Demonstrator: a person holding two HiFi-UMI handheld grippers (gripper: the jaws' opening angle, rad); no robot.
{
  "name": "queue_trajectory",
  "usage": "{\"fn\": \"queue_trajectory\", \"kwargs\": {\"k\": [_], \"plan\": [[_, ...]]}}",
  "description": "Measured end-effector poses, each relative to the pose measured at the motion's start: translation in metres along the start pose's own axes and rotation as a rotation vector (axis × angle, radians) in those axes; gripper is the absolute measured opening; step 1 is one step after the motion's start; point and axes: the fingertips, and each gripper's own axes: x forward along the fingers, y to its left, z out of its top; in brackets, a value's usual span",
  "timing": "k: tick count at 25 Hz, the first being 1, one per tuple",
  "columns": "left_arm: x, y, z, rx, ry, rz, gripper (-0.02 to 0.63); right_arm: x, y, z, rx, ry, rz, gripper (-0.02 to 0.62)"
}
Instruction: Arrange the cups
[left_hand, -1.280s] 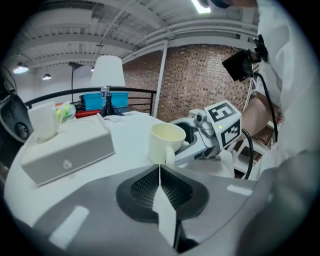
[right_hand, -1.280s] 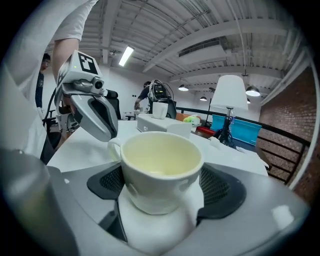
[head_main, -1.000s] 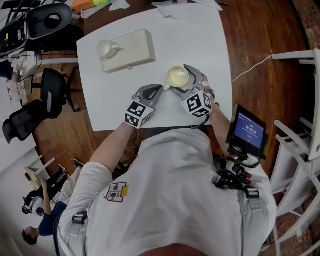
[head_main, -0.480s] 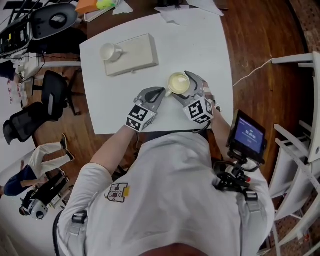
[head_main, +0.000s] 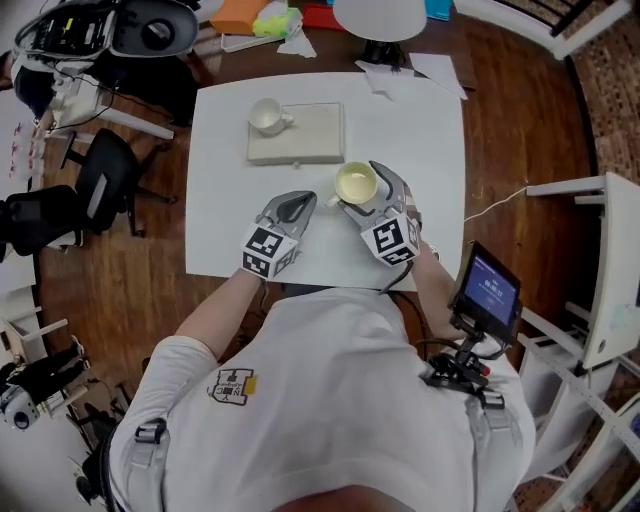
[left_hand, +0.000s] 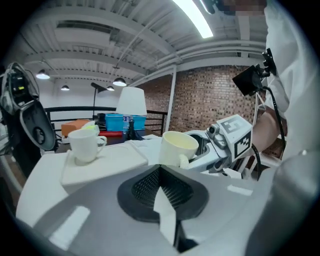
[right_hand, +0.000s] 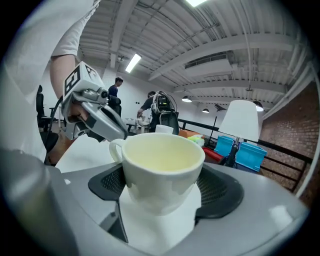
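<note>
My right gripper (head_main: 370, 190) is shut on a cream cup (head_main: 356, 184), held upright above the white table (head_main: 425, 120). In the right gripper view the cup (right_hand: 162, 167) sits between the black pads, its handle to the left. My left gripper (head_main: 303, 200) is shut and empty, just left of the cup. Its closed jaws (left_hand: 162, 192) point at the cream cup (left_hand: 177, 148) and the right gripper (left_hand: 222, 145). A second white cup (head_main: 266, 115) stands on the left end of a white slab (head_main: 315, 135), and also shows in the left gripper view (left_hand: 86, 145).
A white lamp (head_main: 380, 18) and papers stand at the table's far edge. Black office chairs (head_main: 100, 190) are on the wooden floor to the left. A small screen (head_main: 487, 285) hangs at the person's right hip, and white shelving (head_main: 610, 270) stands to the right.
Both grippers have moved farther across the table toward the slab, the right one carrying the cream cup. The head view has shifted, so the table's far edge and lamp now show.
</note>
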Motion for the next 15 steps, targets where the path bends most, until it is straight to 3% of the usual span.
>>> {"fn": "queue_trajectory", "kwargs": {"k": [6,15], "plan": [[-0.053,0.023,-0.033,-0.072,0.015,0.09,0.006,0.025,-0.031,0.035,0.061,-0.041,-0.009,0.436],[-0.089,0.022,-0.08,-0.162,0.076,0.143,0.006,0.101,-0.072,0.072,0.028,-0.063,0.056,0.436]]}}
